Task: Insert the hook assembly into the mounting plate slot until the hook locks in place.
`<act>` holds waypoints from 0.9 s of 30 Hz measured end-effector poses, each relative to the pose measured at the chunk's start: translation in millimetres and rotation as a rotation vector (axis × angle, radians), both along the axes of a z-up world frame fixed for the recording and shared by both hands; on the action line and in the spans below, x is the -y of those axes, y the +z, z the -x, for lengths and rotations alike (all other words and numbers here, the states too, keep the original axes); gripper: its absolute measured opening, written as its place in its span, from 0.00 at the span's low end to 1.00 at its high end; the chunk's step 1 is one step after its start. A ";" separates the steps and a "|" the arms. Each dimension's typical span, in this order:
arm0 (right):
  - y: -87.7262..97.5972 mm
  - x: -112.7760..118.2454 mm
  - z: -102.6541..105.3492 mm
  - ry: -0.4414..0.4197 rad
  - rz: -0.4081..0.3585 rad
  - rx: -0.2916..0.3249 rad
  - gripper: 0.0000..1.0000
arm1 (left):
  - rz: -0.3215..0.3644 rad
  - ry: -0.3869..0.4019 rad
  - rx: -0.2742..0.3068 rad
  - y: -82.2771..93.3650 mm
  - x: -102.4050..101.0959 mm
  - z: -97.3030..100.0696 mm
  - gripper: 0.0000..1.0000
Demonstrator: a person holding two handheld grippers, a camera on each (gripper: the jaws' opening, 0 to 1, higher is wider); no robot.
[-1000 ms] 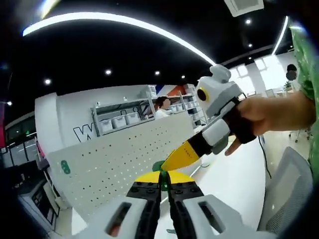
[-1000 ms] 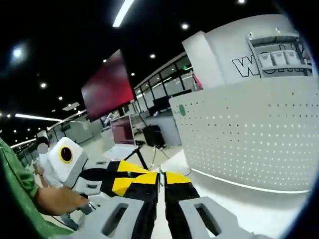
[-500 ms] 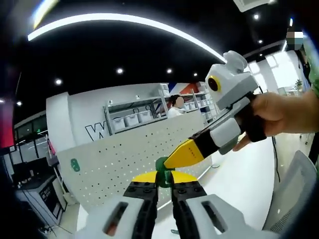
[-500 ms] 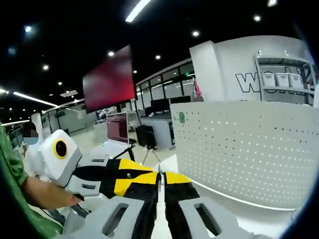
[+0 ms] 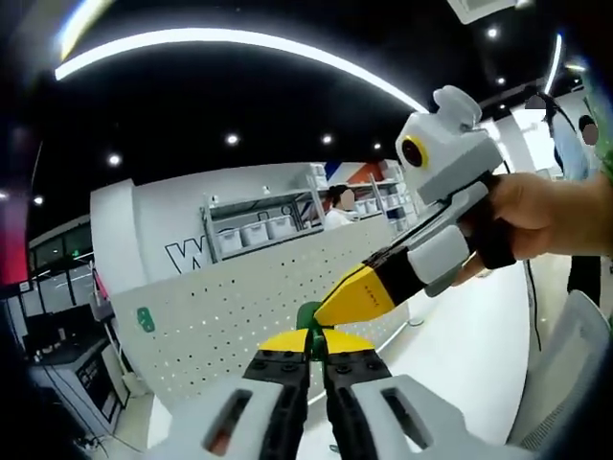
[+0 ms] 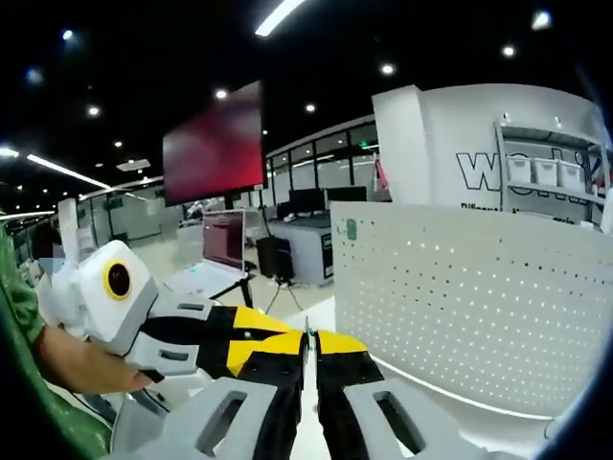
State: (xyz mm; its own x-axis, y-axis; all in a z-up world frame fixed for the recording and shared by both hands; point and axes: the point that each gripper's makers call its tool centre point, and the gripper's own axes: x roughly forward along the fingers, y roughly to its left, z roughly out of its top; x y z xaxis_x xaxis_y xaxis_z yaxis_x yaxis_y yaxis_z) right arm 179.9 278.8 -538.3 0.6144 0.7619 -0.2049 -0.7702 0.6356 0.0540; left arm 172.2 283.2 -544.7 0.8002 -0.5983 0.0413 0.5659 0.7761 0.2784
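Green plastic, a small piece of what I take to be the hook assembly [image 5: 307,317], peeks out right at the yellow tips of the left gripper [image 5: 317,342], whose jaws look pressed together on it. The right gripper [image 5: 356,295] comes in from the side, a hand [image 5: 544,216] on its handle, its yellow tips meeting the same green piece; whether it truly grips it I cannot tell. In the right gripper view the right gripper [image 6: 308,337] has its jaws closed tight, with the left gripper [image 6: 251,337] just beside them.

Beyond both tools stands the white perforated mounting plate [image 5: 239,311], upright on a white table [image 5: 460,345] near its far edge, and apart from the hook.

I would judge the work to be at the carrying stage: hook held, not yet at any slot. Next the hook must be brought to the plate, lined up with a slot and pushed until it catches.
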 end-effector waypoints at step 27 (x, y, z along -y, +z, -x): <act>8.1 1.8 -1.4 0.000 0.053 0.067 0.06 | 0.189 0.022 -0.068 -0.4 -17.3 -10.2 0.04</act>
